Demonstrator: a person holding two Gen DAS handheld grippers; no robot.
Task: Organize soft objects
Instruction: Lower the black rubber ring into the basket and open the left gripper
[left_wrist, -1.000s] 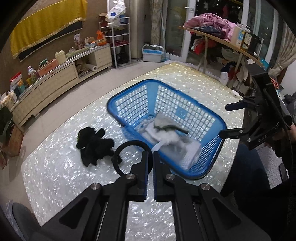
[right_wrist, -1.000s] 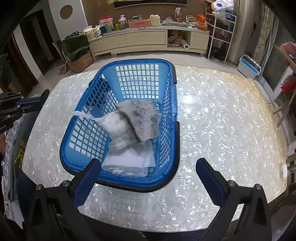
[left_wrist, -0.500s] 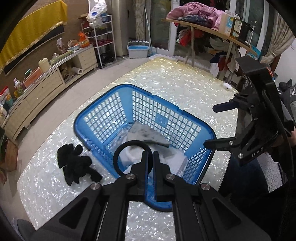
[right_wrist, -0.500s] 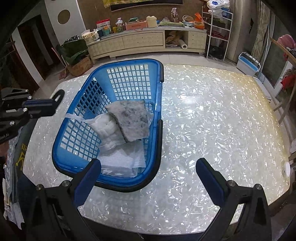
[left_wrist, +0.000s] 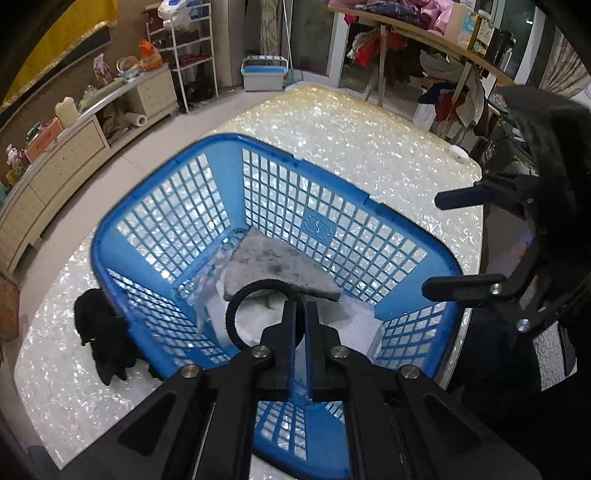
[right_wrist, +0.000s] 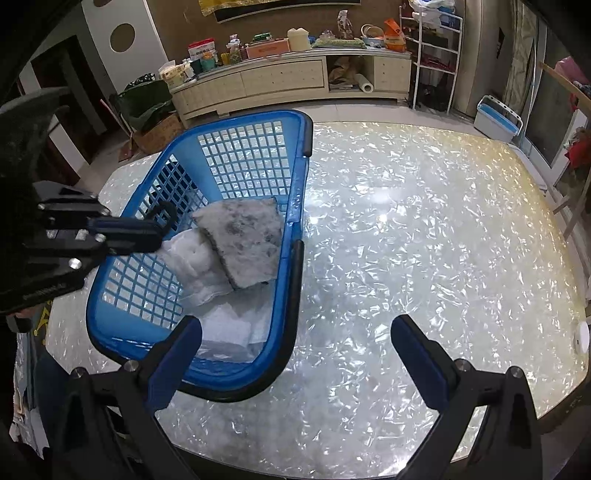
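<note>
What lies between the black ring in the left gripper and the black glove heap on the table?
In the left wrist view, the blue basket's mesh wall separates the black ring, held over the basket by the left gripper, from the glove heap outside.

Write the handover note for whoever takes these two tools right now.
Left tool: shut on a black ring, held above the blue basket.
Right tool: open, holding nothing, at the basket's near rim.
Done: grey pad and white cloths lie in the basket.
Left: drop the ring in; the black glove-like bundle is on the table beside the basket and likely goes in next.
</note>
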